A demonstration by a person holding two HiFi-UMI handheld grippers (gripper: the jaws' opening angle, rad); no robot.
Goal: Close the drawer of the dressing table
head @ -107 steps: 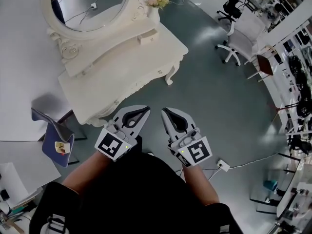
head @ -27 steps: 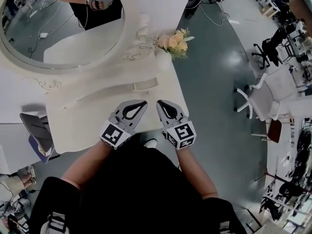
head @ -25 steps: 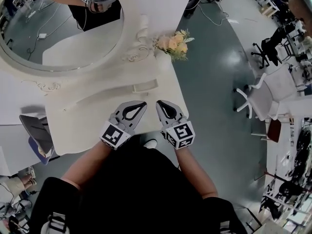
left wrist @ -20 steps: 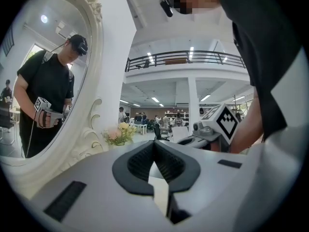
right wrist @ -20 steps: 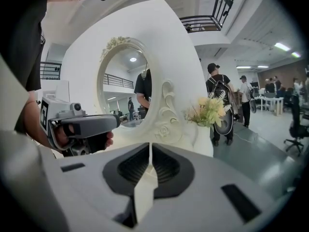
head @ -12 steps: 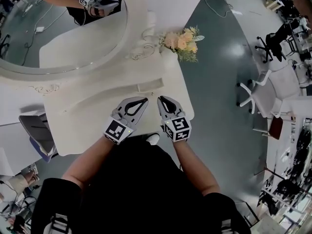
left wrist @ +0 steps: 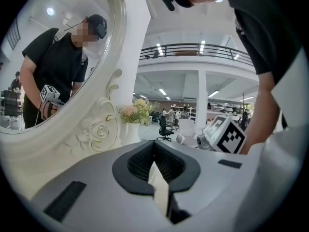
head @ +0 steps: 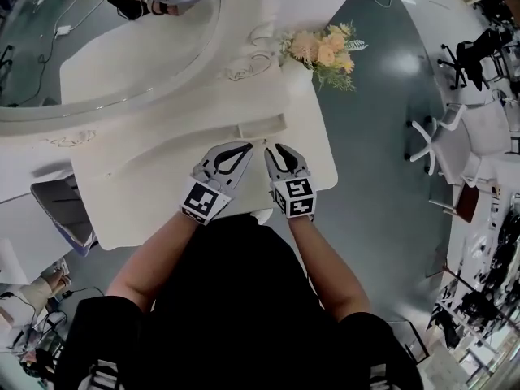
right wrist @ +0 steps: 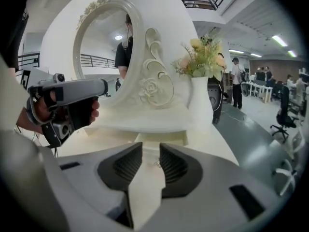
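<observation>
The white dressing table [head: 154,187] has a small upper drawer [head: 262,127] pulled out a little under the oval mirror [head: 106,47]. In the head view both grippers hover over the tabletop just in front of that drawer. My left gripper [head: 246,146] is shut, its tips meeting [left wrist: 154,143] with nothing in them. My right gripper [head: 275,148] points down at the drawer front [right wrist: 161,138]. Its jaws have just been opening and stand apart [right wrist: 151,146]. The drawer's small knob [right wrist: 157,163] shows in the gap, and the pads do not press on it.
A vase of pale flowers [head: 325,49] stands at the table's back right corner, close to the right of the drawer. A chair [head: 61,210] sits left of the table. Office chairs [head: 455,136] stand on the grey floor at the right.
Both grippers have sunk and moved forward over the tabletop, closer to the small drawer. The right gripper's jaws have parted; the left gripper's have stayed shut.
</observation>
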